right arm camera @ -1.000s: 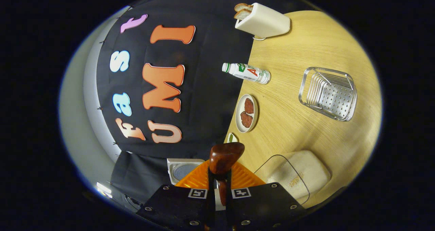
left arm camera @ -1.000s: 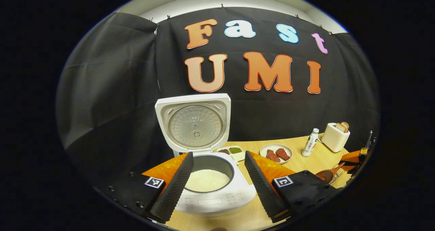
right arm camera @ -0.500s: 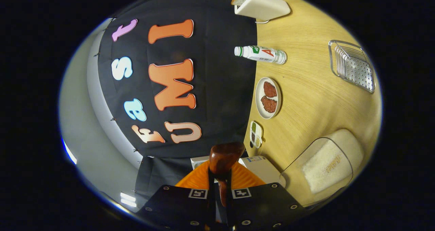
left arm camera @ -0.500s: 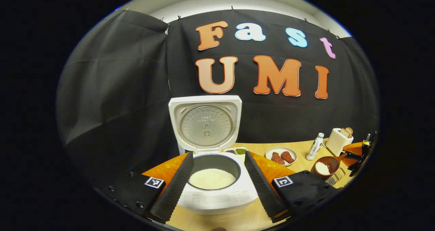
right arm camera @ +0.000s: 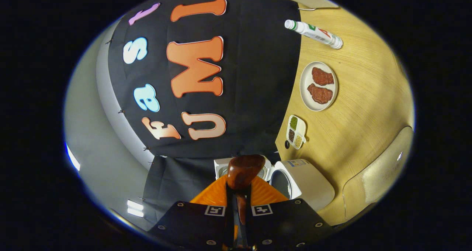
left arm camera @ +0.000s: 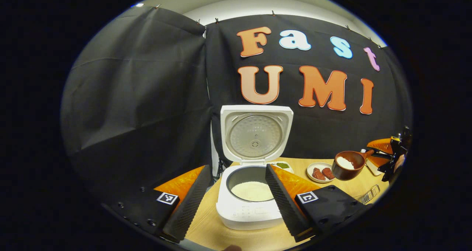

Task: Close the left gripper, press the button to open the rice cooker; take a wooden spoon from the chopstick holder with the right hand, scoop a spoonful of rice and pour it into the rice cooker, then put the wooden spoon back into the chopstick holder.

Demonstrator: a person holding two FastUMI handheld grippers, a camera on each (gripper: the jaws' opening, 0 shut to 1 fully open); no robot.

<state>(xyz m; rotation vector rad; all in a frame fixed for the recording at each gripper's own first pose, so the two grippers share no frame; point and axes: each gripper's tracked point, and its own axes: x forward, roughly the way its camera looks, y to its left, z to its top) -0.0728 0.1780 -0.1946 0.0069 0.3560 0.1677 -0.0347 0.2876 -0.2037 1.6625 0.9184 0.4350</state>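
Cooker [left arm camera: 254,195] stood open, lid up, with rice in its pot, so the button step was done. Left gripper [left arm camera: 236,203] hung released near it; right gripper [right arm camera: 239,203] clenched the loaded spoon [left arm camera: 348,165] right of the cooker. Pouring and returning the spoon remained.

One rice cooker [left arm camera: 254,192] — one wooden spoon [left arm camera: 346,165] — one plate [right arm camera: 319,86], two meat pieces [right arm camera: 321,85].
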